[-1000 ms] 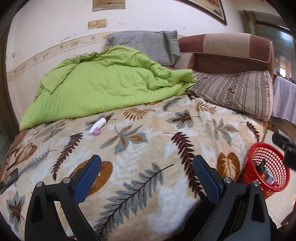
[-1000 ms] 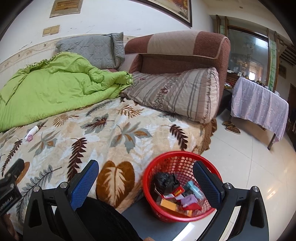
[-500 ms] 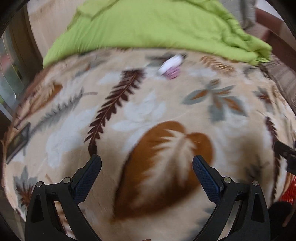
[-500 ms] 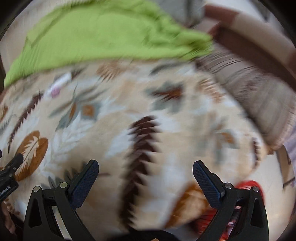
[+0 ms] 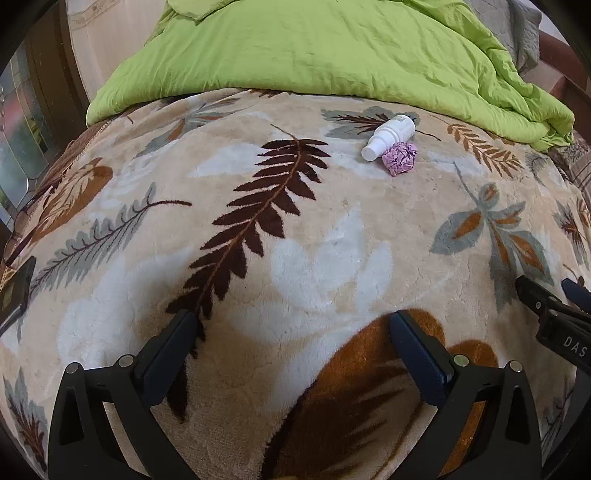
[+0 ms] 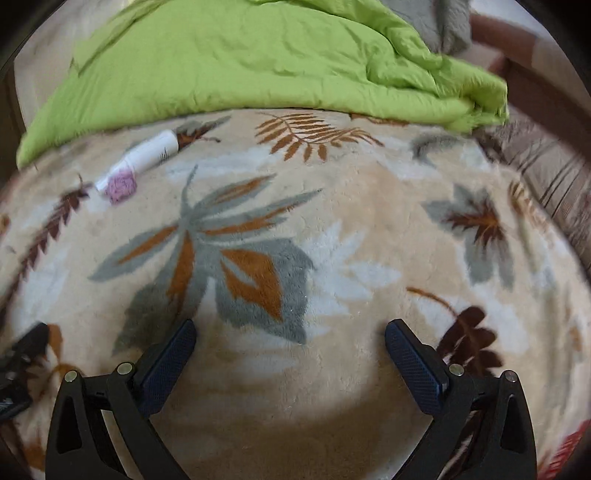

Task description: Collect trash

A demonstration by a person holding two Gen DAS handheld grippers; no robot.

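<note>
A beige leaf-patterned blanket (image 5: 332, 258) covers the bed beneath a rumpled lime-green quilt (image 5: 314, 51), with what looks like a grey pillow (image 6: 436, 22) blurred behind it.

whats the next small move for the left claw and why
Probably ease the left claw forward and a bit right toward the white bottle and crumpled purple wad. Its jaws stand open and empty, and both items lie on the blanket well ahead.

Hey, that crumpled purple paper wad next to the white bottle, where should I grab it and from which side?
Pinch the purple paper wad across its middle, coming from above: it's a compact ball. Keep one finger off the white bottle, which touches its far-left side.
</note>
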